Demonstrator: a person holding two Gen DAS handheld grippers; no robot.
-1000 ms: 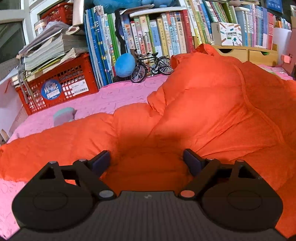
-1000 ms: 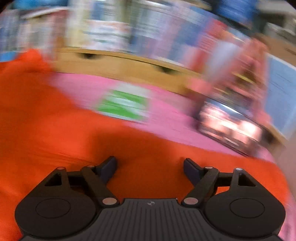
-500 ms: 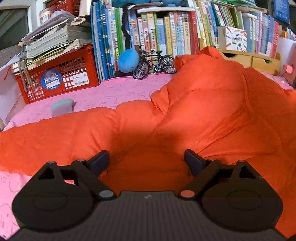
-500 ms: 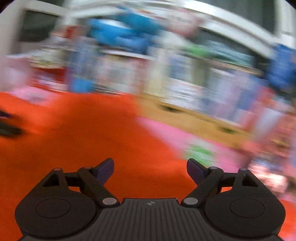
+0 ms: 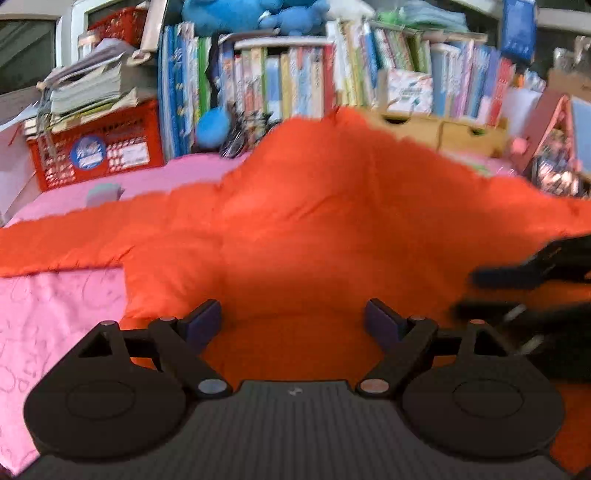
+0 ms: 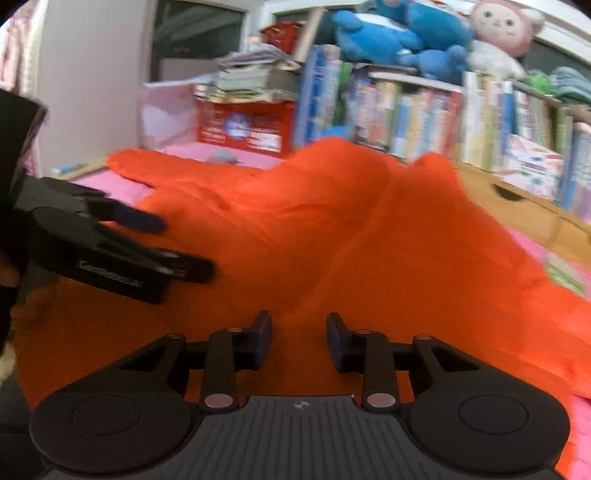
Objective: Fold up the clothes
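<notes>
Since a moment ago, your right claw (image 6: 298, 341) has swung leftward and narrowed its fingers, a gap left between them; it now shows at the right edge of the left view. Your left claw (image 5: 293, 320) sits spread wide, gripping nothing. One orange puffy jacket (image 5: 332, 236) lies across the pink tabletop (image 5: 51, 314), long axis left to right. Only the right view shows the pink plush toy (image 6: 498, 26).
</notes>
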